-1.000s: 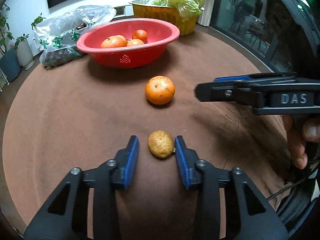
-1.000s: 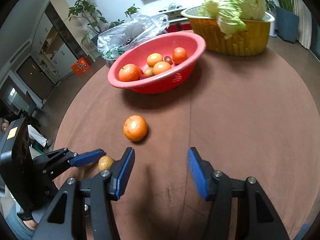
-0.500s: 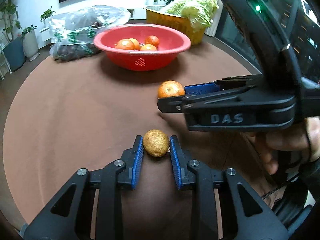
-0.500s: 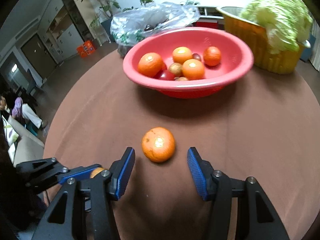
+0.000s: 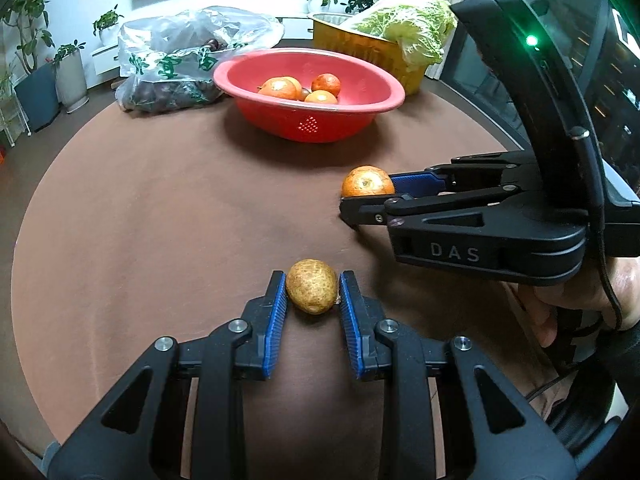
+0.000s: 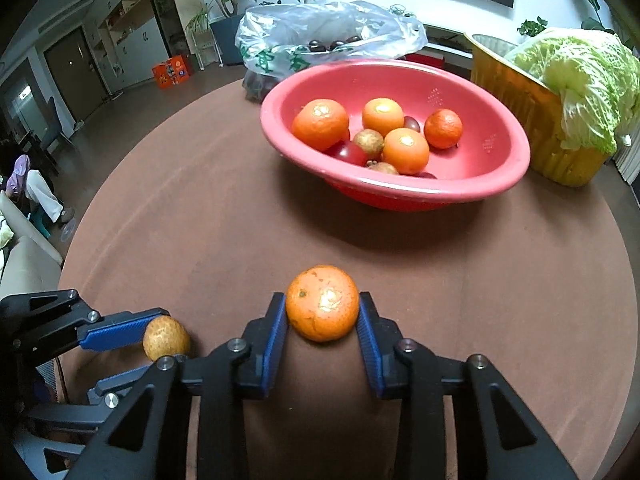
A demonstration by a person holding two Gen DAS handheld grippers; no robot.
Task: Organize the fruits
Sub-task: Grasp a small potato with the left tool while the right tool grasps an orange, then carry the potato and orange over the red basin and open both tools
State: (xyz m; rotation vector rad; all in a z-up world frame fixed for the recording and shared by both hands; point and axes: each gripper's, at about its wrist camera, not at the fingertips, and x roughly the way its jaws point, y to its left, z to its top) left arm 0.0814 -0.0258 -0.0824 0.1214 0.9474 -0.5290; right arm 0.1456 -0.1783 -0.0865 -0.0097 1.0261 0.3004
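A small tan fruit (image 5: 312, 291) rests on the brown table, and my left gripper (image 5: 313, 279) is shut on it, both blue pads against its sides. To the right an orange (image 6: 322, 303) sits between the pads of my right gripper (image 6: 321, 300), whose jaws are closing and touch it on both sides. In the left wrist view the right gripper (image 5: 368, 196) comes in from the right around that orange (image 5: 366, 182). The red bowl (image 6: 400, 196) beyond holds several oranges and smaller fruits.
A clear plastic bag (image 5: 180, 60) of dark fruit lies behind the bowl on the left. A yellow basket (image 6: 520, 112) with a cabbage (image 6: 580, 80) stands at the back right. A hand (image 5: 580, 300) grips the right tool. Brown table (image 5: 160, 220) stretches between fruits and bowl.
The left jaws shut on the tan fruit. The right gripper swung over to the orange and its jaws narrowed around it until the pads touch.
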